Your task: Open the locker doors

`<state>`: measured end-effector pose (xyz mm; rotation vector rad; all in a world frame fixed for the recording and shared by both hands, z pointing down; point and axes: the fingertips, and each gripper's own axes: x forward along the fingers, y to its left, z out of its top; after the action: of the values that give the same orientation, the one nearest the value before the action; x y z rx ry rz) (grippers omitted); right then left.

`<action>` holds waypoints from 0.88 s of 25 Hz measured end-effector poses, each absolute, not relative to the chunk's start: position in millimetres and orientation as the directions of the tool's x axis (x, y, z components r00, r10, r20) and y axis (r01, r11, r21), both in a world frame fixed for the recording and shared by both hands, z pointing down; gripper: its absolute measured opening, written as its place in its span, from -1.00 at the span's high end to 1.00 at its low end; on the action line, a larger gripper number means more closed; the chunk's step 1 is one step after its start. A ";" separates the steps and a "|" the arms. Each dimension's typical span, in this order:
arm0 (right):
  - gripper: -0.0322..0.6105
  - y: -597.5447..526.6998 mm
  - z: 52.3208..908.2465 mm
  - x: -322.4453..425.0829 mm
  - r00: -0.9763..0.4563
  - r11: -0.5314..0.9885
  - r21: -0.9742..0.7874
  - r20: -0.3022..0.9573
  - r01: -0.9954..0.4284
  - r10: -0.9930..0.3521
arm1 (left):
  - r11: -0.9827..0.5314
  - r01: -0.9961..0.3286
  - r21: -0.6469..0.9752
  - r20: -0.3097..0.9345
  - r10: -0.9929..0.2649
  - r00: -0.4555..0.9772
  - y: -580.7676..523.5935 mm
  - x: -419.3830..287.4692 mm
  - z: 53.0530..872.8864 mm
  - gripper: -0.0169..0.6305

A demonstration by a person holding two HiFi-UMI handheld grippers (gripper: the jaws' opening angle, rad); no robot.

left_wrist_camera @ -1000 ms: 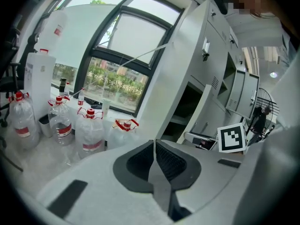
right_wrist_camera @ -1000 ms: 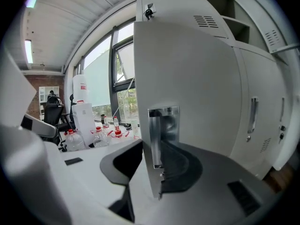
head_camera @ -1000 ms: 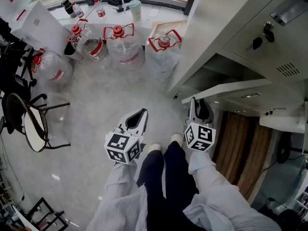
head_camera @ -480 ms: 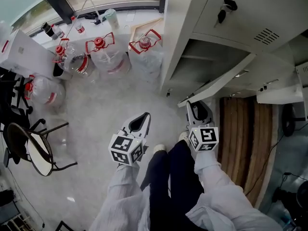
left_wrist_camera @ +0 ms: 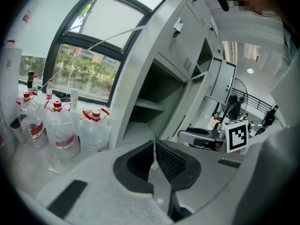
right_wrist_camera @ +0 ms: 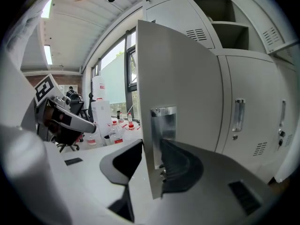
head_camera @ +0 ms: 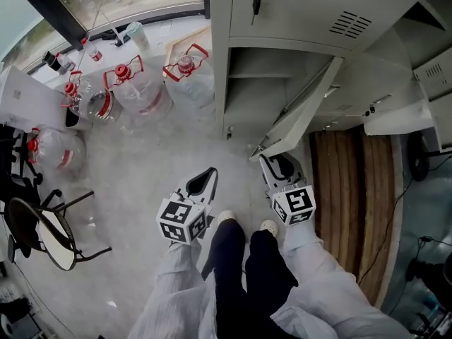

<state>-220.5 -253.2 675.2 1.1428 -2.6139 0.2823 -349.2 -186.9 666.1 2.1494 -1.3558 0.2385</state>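
A lower locker door point(head_camera: 298, 115) stands swung well open, its edge between the jaws of the right tool point(head_camera: 268, 161). They have just eased wider, yet seem to pinch it. The left tool point(head_camera: 208, 176) is closed on nothing. The keyed upper door point(head_camera: 304, 9) is shut, yet to open.

- Grey speckled concrete floor point(head_camera: 141, 161).
- Clear water jugs point(head_camera: 139, 94) with red caps and handles, clustered by the window.
- Black-framed chair point(head_camera: 42, 224) at left.
- Grey locker point(head_camera: 220, 83) just beside the jugs.
- Person's pale shoes point(head_camera: 226, 218).
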 end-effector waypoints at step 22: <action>0.51 -225.8 677.3 -134.7 -0.871 0.896 -0.063 0.274 -0.439 -0.407 | -0.196 -0.910 0.365 0.462 -0.811 0.360 -131.1 -249.5 667.3 0.89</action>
<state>-134.7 -225.8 677.3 0.6379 -2.8079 0.1802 -249.5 -131.1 667.3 2.0430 -1.4863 0.2213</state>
